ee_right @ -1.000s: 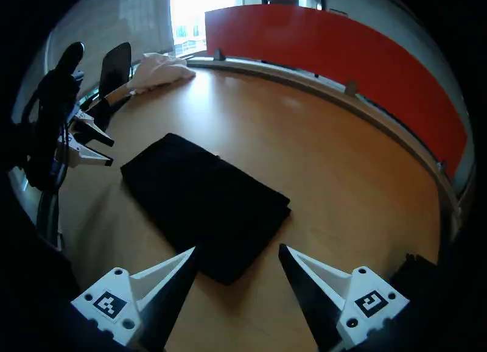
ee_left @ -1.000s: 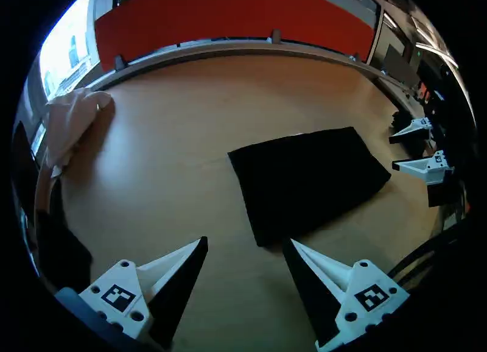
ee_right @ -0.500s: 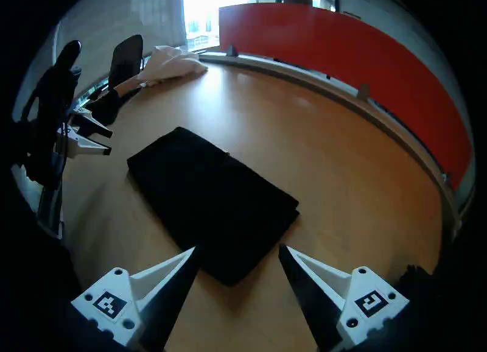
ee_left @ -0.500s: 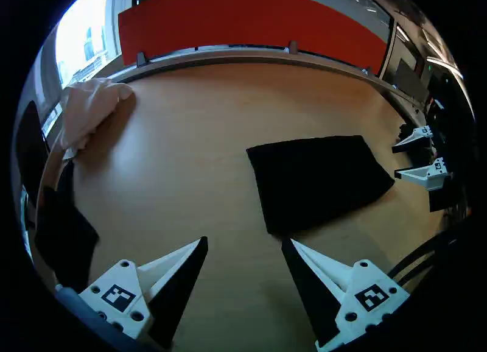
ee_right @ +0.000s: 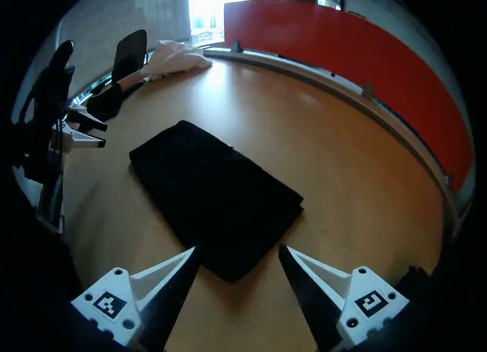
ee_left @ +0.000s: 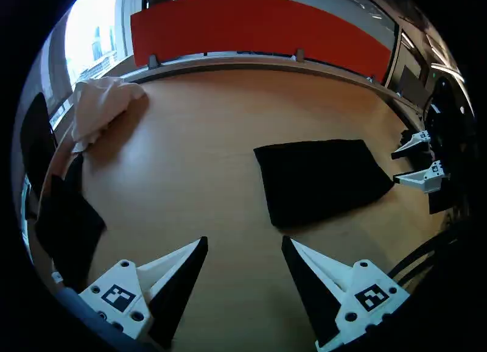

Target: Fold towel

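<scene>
A black towel (ee_left: 322,178) lies folded flat on the wooden table (ee_left: 201,145). In the left gripper view my left gripper (ee_left: 243,254) is open above bare wood, short of the towel's near left corner. Farther off at the right edge the right gripper (ee_left: 409,167) shows open beside the towel's end. In the right gripper view the black towel (ee_right: 213,190) stretches away from my open right gripper (ee_right: 238,260), whose fingertips flank its near edge without touching. The left gripper (ee_right: 91,130) stands open at the far left, held by a person in dark clothing.
A pale crumpled cloth (ee_left: 100,102) lies at the table's far left corner, also seen as the pale cloth (ee_right: 173,56). A red partition (ee_left: 262,29) runs along the table's far edge. A dark chair (ee_right: 131,53) and dark fabric (ee_left: 64,224) sit beyond the left edge.
The left gripper has drawn back and swung away from the towel, which now lies farther right in its view. The right gripper has shifted slightly; the towel stays put.
</scene>
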`<state>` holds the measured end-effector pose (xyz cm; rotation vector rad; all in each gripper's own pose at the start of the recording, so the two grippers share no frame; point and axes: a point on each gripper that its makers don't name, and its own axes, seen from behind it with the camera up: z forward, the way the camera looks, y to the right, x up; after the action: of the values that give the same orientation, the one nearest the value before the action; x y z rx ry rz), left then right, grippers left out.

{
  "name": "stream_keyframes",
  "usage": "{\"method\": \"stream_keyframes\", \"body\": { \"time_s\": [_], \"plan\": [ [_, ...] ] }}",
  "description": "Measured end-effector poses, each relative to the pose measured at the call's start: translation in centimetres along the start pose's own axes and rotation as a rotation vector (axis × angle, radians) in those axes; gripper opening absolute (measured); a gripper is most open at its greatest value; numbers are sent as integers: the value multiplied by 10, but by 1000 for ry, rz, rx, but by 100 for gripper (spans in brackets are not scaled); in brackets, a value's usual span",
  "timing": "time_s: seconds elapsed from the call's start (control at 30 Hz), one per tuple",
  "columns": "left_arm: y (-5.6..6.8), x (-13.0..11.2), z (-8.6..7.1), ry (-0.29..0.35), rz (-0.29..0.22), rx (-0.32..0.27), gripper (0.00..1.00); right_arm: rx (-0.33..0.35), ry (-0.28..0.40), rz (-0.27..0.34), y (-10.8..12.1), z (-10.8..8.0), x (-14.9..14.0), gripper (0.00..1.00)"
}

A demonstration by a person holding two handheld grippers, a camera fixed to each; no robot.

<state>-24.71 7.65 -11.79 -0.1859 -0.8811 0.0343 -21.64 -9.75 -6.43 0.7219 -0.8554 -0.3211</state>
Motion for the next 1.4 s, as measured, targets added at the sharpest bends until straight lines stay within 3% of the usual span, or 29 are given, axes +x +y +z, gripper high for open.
{"method": "stream_keyframes", "body": {
  "time_s": [0.3, 0.63, 1.03, 1.2, 1.3, 1.4],
  "plan": [
    [-3, 5, -5, 75, -28, 18, 90, 10, -20, 1, -4, 2, -12, 97],
    [-6, -1, -6, 95, -38, 34, 90, 23, -48, -7, -5, 6, -25, 93],
    [-8, -7, -10, 100, -36, 38, 90, 44, -72, -32, -6, 7, -35, 60],
    [-8, -10, -11, 101, -32, 41, 90, 48, -83, -45, -6, 4, -37, 57],
    [-8, -9, -11, 103, -32, 39, 90, 56, -89, -51, -7, 3, -37, 47],
    [-8, -9, -12, 105, -29, 38, 90, 63, -94, -55, -8, 3, -38, 45]
  ]
}}
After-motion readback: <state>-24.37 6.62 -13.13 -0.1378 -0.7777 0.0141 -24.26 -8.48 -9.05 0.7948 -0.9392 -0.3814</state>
